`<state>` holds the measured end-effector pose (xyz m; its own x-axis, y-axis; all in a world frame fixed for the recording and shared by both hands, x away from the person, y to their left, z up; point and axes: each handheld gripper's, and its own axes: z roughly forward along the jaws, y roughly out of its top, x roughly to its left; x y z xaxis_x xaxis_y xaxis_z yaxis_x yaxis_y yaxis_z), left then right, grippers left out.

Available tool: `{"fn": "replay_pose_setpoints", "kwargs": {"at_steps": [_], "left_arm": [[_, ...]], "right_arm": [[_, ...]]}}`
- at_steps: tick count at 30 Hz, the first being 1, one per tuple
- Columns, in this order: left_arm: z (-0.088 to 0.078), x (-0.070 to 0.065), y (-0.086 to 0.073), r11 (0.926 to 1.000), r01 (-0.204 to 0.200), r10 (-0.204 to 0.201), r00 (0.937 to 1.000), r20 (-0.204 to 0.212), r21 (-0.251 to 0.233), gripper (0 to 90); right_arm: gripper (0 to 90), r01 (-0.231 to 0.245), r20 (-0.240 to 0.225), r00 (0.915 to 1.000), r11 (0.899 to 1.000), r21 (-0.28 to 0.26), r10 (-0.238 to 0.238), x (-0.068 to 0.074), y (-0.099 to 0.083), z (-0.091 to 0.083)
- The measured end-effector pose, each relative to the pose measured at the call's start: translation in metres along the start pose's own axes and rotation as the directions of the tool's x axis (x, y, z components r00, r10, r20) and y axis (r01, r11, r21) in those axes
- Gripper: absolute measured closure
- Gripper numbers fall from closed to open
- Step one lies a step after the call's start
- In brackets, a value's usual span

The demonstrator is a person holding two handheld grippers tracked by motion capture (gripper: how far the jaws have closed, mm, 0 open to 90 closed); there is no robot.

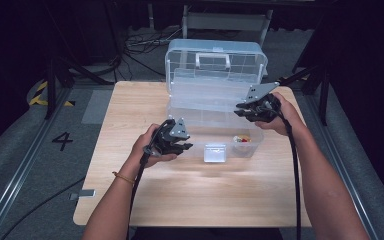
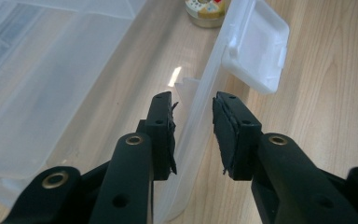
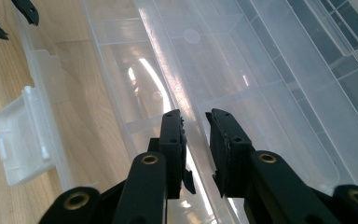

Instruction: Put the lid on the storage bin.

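Note:
A clear plastic toolbox (image 1: 200,131) stands open on the wooden table, its lid (image 1: 215,60) upright at the back. My left gripper (image 1: 186,146) is at the box's front left. In the left gripper view its jaws (image 2: 193,100) straddle the thin front wall (image 2: 204,84), with a gap showing beside the wall, so it is open. My right gripper (image 1: 240,111) hangs over the box's right end. In the right gripper view its jaws (image 3: 193,114) stand astride a clear rim of the compartmented tray (image 3: 270,93), slightly apart from it.
The box's front latch (image 1: 215,153) (image 2: 256,51) (image 3: 23,135) hangs open over the table. A small jar (image 1: 242,140) (image 2: 206,8) with coloured bits sits in the box's right front corner. Bare table (image 1: 190,195) lies toward the person. Cables and stands line the floor behind.

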<state>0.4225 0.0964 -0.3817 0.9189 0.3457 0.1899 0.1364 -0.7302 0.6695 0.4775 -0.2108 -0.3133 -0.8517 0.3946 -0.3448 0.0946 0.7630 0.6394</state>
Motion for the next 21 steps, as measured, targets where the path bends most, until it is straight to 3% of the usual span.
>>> {"fn": "replay_pose_setpoints", "kwargs": {"at_steps": [3,5,11,17,19,21], "left_arm": [[-0.009,0.003,-0.005,0.9991,0.007,-0.007,1.0000,-0.005,-0.042,75.4],[-0.017,0.006,-0.009,0.9971,0.018,-0.020,0.9994,-0.029,-0.075,82.4],[-0.031,0.019,-0.024,0.9848,0.091,-0.098,0.9944,-0.040,-0.148,89.6],[-0.042,0.034,-0.039,0.9604,0.178,-0.201,0.9758,-0.088,-0.214,89.9],[-0.045,0.039,-0.042,0.9486,0.198,-0.227,0.9695,-0.093,-0.247,89.9],[-0.046,0.045,-0.044,0.9323,0.221,-0.261,0.9590,-0.110,-0.287,90.0]], "right_arm": [[74.7,-0.013,0.000,0.9999,1.000,-0.013,0.013,0.001,-0.002,0.000],[74.5,-0.019,-0.001,0.9998,1.000,-0.022,0.019,0.001,-0.003,0.000],[74.2,-0.017,0.004,0.9998,1.000,-0.024,0.017,0.004,-0.004,0.000],[73.6,-0.017,0.012,0.9998,0.999,-0.031,0.017,0.007,-0.006,0.000],[73.5,-0.017,0.013,0.9998,0.999,-0.031,0.017,0.007,-0.006,0.001],[73.5,-0.019,0.008,0.9998,0.999,-0.030,0.019,0.007,-0.006,0.001]]}}
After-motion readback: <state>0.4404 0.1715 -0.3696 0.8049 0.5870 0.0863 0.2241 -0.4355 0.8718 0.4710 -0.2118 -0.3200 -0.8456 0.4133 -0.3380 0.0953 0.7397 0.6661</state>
